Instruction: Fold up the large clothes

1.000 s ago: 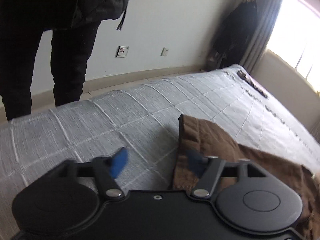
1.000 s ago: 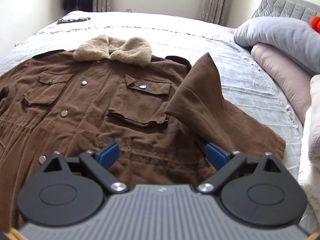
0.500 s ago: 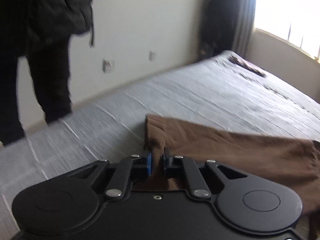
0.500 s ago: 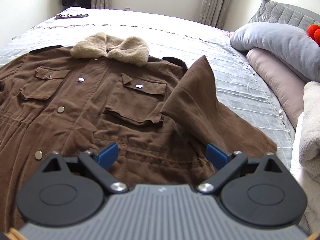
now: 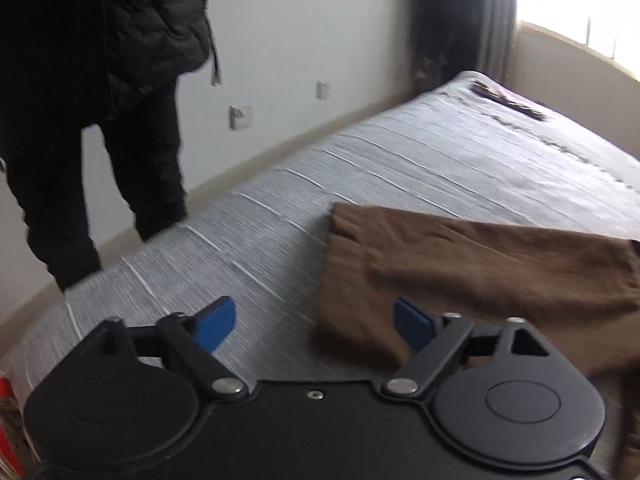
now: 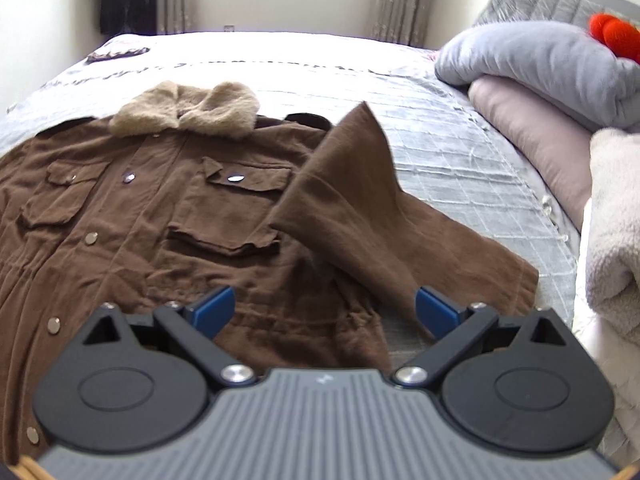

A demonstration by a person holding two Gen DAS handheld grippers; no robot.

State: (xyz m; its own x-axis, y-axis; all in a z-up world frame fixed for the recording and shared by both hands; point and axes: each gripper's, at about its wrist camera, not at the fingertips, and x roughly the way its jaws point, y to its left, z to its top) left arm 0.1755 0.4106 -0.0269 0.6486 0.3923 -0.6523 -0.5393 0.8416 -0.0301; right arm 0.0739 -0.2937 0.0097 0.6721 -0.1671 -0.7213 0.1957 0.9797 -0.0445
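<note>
A large brown jacket (image 6: 168, 232) with a tan fleece collar (image 6: 188, 110) lies front up on the grey bed cover (image 6: 460, 160). Its right sleeve (image 6: 352, 200) is folded up over the chest. In the left wrist view the other sleeve (image 5: 460, 264) lies flat on the bed, its cuff end toward the bed's edge. My left gripper (image 5: 314, 326) is open and empty, just above the sleeve's near edge. My right gripper (image 6: 326, 312) is open and empty, above the jacket's lower part.
A person in black clothes (image 5: 92, 100) stands on the floor beside the bed. Grey and pink pillows (image 6: 552, 80) and a white fleece blanket (image 6: 616, 240) are stacked at the right. A small dark item (image 6: 116, 54) lies at the far end of the bed.
My left gripper, open a second ago, shut on the sleeve's cuff end, then opened and let it go. The sleeve now lies stretched out flatter. My right gripper stayed open and moved slightly.
</note>
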